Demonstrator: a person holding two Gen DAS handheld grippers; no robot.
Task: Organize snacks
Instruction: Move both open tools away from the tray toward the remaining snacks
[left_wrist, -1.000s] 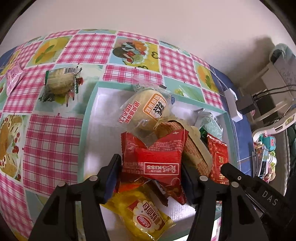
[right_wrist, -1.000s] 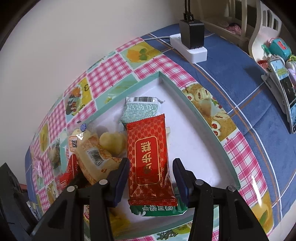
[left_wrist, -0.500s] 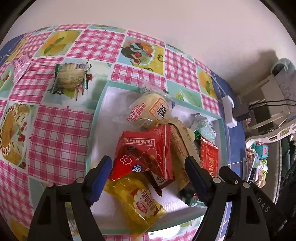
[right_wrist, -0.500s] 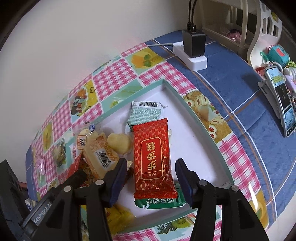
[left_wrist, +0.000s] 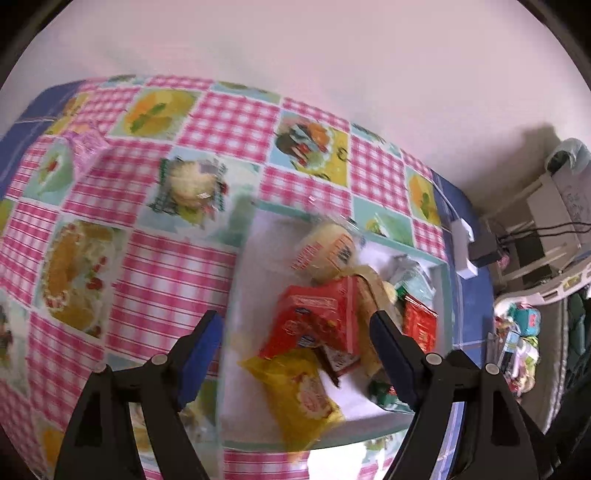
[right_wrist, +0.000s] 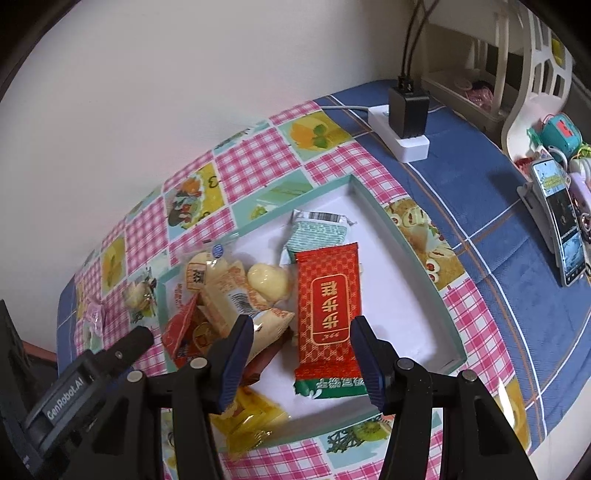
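A white tray with a teal rim (left_wrist: 448, 295) holds a heap of snacks. In the left wrist view my left gripper (left_wrist: 295, 325) hangs open and wide above the heap, over a red Kiss packet (left_wrist: 317, 325) and a yellow packet (left_wrist: 295, 391), touching neither. A round bun packet (left_wrist: 325, 251) lies behind them. In the right wrist view my right gripper (right_wrist: 303, 326) is open above a red packet with gold characters (right_wrist: 327, 310), its pads clear of it. That packet lies on a green one (right_wrist: 332, 387). A green-white packet (right_wrist: 319, 229) sits further back.
Outside the tray, on the pink checked cloth, lie a cake packet with green ends (left_wrist: 190, 188) and a small pink packet (left_wrist: 86, 146). A power strip with a black charger (right_wrist: 406, 122), a phone on a stand (right_wrist: 561, 229) and toys stand to the right, a wall behind.
My left gripper has let go of the red Kiss packet, which now lies in the tray, and its jaws have spread wide. Both grippers have lifted away from the tray.
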